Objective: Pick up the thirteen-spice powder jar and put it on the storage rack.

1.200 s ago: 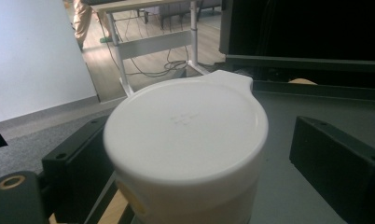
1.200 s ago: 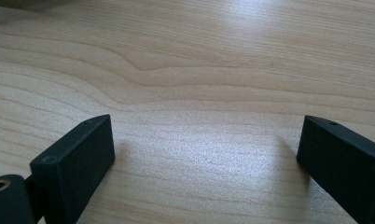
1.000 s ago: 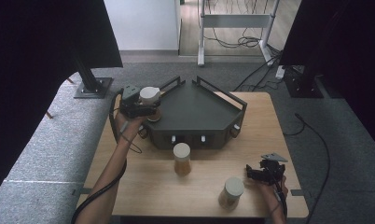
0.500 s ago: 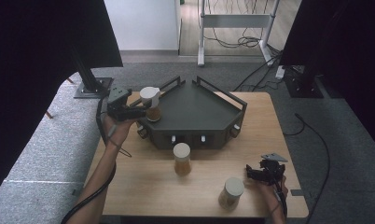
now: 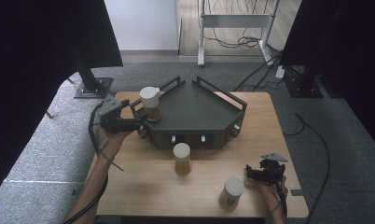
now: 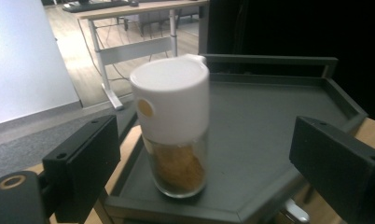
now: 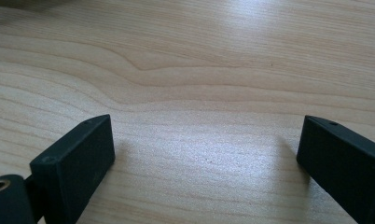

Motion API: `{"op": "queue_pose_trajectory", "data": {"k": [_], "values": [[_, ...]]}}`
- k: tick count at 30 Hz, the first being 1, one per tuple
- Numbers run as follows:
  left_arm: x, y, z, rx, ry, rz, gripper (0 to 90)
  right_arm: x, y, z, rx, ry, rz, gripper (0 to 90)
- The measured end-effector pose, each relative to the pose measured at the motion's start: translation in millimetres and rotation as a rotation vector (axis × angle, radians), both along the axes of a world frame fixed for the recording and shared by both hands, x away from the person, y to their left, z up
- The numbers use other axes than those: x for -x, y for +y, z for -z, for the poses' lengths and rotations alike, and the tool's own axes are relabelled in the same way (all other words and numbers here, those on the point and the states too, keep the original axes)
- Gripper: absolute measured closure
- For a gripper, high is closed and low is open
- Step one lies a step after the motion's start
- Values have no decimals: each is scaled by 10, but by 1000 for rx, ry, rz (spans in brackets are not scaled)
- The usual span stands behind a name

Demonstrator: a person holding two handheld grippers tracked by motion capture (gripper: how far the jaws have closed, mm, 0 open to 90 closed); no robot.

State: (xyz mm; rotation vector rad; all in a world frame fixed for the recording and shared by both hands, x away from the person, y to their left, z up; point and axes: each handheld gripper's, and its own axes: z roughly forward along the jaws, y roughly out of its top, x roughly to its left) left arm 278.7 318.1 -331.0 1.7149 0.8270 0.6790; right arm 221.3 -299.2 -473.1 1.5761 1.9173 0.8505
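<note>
A glass jar with a white lid and amber contents (image 5: 150, 103) stands upright in the left corner of the dark grey tray (image 5: 199, 109). My left gripper (image 5: 137, 124) is open just left of the tray, a little short of the jar. In the left gripper view the jar (image 6: 174, 135) stands free ahead of the spread jaws of the left gripper (image 6: 206, 156). A second jar (image 5: 182, 158) stands on the table in front of the tray, and a third (image 5: 231, 192) at the front right. My right gripper (image 5: 250, 173) rests open beside the third jar; its view shows the right gripper (image 7: 204, 154) empty over bare wood.
The wooden table (image 5: 143, 186) carries the tray at its back centre. The tray has raised rails and knobs on its front wall (image 5: 188, 139). Grey carpet surrounds the table, with black stands and cables behind it.
My left gripper has drawn back to the left, away from the jar on the tray, and the jar stays standing in the corner. The right gripper has not moved.
</note>
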Motion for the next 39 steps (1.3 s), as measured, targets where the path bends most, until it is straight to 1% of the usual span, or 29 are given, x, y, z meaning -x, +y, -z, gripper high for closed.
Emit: {"op": "queue_pose_trajectory", "data": {"k": [6, 12, 18, 21, 23, 27, 33, 39], "values": [[92, 24, 64, -27, -11, 30, 83, 1, 0, 1, 1, -1, 0, 34], [181, 49, 151, -31, -12, 44, 82, 1, 1, 1, 0, 0, 0, 34], [280, 85, 276, -12, -5, 52, 82, 1, 0, 1, 1, -1, 0, 34], [336, 99, 351, -9, -3, 49, 82, 0, 1, 0, 0, 0, 0, 34], [365, 118, 413, 4, 3, 50, 83, 1, 0, 0, 1, 0, 0, 34], [428, 133, 517, 5, 9, 42, 83, 1, 0, 1, 1, 0, 0, 34], [501, 169, 659, 24, 16, 42, 83, 1, 0, 0, 1, 0, 0, 34], [586, 156, 756, 10, 12, 43, 83, 1, 0, 0, 1, 0, 0, 34]]}}
